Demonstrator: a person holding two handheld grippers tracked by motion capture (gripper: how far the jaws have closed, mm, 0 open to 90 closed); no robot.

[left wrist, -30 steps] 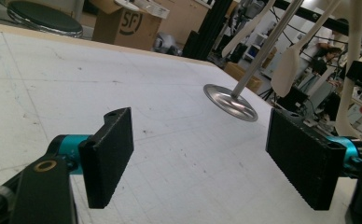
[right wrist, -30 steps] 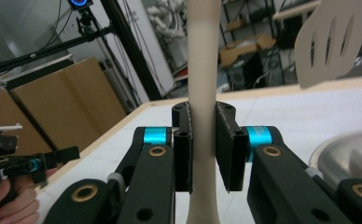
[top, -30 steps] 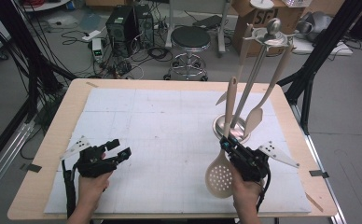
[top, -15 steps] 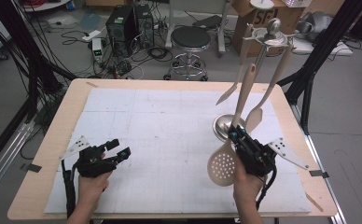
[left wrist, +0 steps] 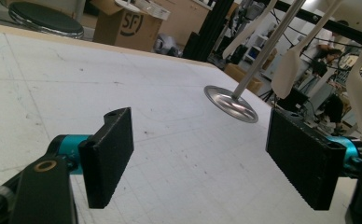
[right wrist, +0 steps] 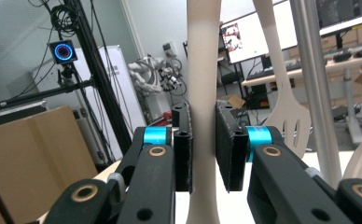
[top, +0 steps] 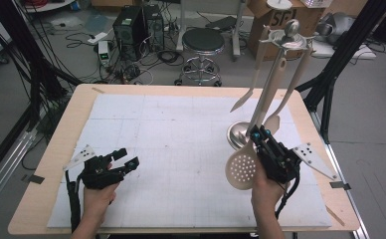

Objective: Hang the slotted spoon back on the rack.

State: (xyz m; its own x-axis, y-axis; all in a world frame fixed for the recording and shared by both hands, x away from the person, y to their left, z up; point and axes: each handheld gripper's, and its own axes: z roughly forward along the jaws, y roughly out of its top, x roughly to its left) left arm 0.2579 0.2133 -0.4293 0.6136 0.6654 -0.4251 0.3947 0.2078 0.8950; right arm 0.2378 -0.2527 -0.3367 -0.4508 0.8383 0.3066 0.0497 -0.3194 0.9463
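Slotted spoon [right wrist: 202,70] handle runs off top and bottom edges of right gripper view; its perforated head out of frame there. Stretch of handle between jaws covered by pads. Slotted turner [right wrist: 288,112] beside it cut at top edge. In left gripper view, rack pole [left wrist: 268,49] and hanging utensils cut off by top edge; hooks unseen. In high view, right hand [top: 266,191] partly under gripper body; near desk [top: 37,199] edge cropped at bottom.

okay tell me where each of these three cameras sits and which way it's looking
High view: above the person's table edge, looking forward and down; both forearms, left gripper, right gripper.
Left gripper view: on that gripper, facing the utensil stand through open jaws.
Right gripper view: looking up the clamped slotted spoon.
Shared: stand, hanging utensils.
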